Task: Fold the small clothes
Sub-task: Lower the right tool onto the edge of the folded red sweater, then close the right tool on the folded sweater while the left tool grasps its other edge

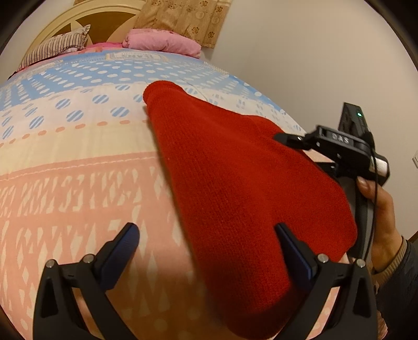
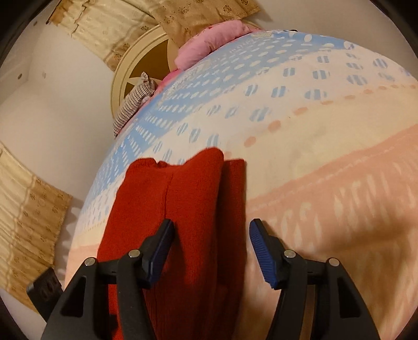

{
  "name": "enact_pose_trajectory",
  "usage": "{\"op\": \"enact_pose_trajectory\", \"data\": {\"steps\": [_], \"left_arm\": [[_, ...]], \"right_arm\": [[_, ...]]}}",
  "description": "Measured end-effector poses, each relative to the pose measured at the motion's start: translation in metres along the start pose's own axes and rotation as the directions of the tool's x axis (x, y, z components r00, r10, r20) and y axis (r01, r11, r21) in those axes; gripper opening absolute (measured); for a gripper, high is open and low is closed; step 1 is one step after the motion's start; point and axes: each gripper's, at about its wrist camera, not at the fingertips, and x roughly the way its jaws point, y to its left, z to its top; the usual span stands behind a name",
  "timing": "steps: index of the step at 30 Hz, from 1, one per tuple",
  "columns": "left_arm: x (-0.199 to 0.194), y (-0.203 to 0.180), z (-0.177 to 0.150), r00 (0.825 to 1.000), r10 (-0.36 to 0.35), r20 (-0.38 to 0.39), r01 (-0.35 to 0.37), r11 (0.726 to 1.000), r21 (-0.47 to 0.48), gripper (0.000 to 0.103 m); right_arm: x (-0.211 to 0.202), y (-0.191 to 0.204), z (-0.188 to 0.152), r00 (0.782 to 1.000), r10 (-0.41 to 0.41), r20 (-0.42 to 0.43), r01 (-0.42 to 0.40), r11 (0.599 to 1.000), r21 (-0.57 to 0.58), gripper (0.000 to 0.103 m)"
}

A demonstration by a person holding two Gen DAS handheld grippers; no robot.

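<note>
A red knitted garment lies folded lengthwise on the patterned bedspread, running from near me toward the far side. My left gripper is open wide just above its near end, the right finger over the red knit and the left finger over bare bedspread. From the right wrist camera the garment shows layered folds with a narrow strip along its right side. My right gripper is open over it, pads clear of the cloth. A hand holds that gripper's black body at the garment's right edge.
A folded pink quilt and a striped pillow lie at the head of the bed by a cream headboard. A beige curtain hangs beside the bed. The bedspread spreads out to the garment's right.
</note>
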Motion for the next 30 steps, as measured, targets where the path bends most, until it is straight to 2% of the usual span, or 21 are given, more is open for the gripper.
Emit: {"op": "enact_pose_trajectory", "data": {"steps": [7, 10, 11, 16, 25, 27, 30], "left_arm": [[0.002, 0.001, 0.002, 1.000, 0.004, -0.005, -0.004, 1.000, 0.007, 0.103], [0.002, 0.001, 0.001, 1.000, 0.002, -0.003, -0.002, 1.000, 0.010, 0.103], [0.002, 0.001, 0.001, 1.000, 0.001, -0.004, -0.001, 1.000, 0.012, 0.103], [0.001, 0.001, 0.000, 1.000, -0.001, -0.003, 0.001, 1.000, 0.018, 0.103], [0.000, 0.000, 0.001, 1.000, -0.023, -0.012, 0.023, 0.999, 0.031, 0.103], [-0.001, -0.002, 0.001, 0.999, -0.046, -0.016, 0.047, 0.998, 0.036, 0.096], [-0.001, -0.004, 0.000, 0.992, -0.125, -0.030, 0.126, 0.992, 0.026, 0.070]], "right_arm": [[0.019, 0.001, 0.011, 0.999, 0.035, 0.013, -0.035, 0.999, -0.018, 0.061], [0.024, -0.001, 0.012, 0.996, 0.094, -0.007, -0.094, 0.995, -0.016, 0.061], [0.025, 0.000, 0.011, 0.994, 0.112, -0.013, -0.112, 0.993, -0.024, 0.059], [0.029, -0.002, 0.007, 0.988, 0.147, -0.036, -0.147, 0.989, -0.005, 0.037], [0.023, 0.005, -0.001, 0.992, 0.128, -0.007, -0.128, 0.991, -0.041, 0.032], [0.022, 0.006, -0.002, 0.993, 0.121, 0.000, -0.121, 0.991, -0.052, 0.031], [0.019, 0.007, -0.003, 0.993, 0.115, 0.010, -0.114, 0.992, -0.058, 0.029]]}}
